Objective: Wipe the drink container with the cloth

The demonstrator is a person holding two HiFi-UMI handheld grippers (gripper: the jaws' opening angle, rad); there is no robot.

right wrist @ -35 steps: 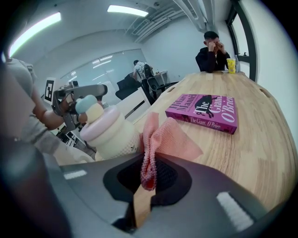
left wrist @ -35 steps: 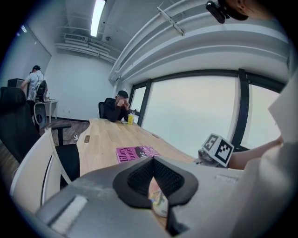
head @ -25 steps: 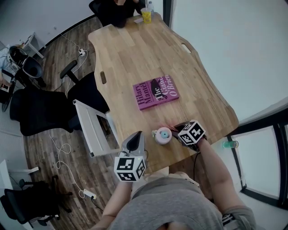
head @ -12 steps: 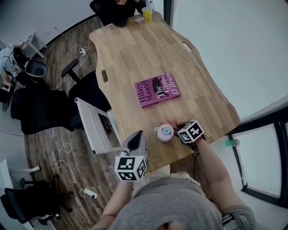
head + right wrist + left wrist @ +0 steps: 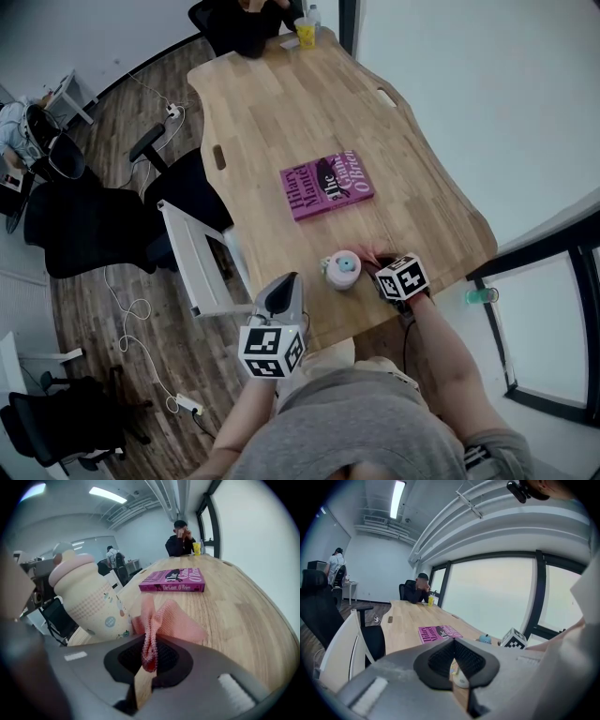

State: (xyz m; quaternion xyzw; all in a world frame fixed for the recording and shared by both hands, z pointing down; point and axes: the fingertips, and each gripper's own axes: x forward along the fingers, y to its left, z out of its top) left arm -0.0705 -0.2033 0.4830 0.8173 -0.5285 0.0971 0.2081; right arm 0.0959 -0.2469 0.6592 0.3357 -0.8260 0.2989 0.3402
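right gripper (image 5: 149,660) clenched on the pink cloth (image 5: 165,620), cloth just beside the bottle (image 5: 342,270) (cream body, pink lid). bottle stands upright, lower centre of head view, near the table (image 5: 272,103) edge. left gripper (image 5: 453,660) jaws pressed together, empty, lower left of bottle.

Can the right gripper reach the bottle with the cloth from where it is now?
Probably yes. The right gripper holds the cloth just beside the bottle, and nothing stands between them.
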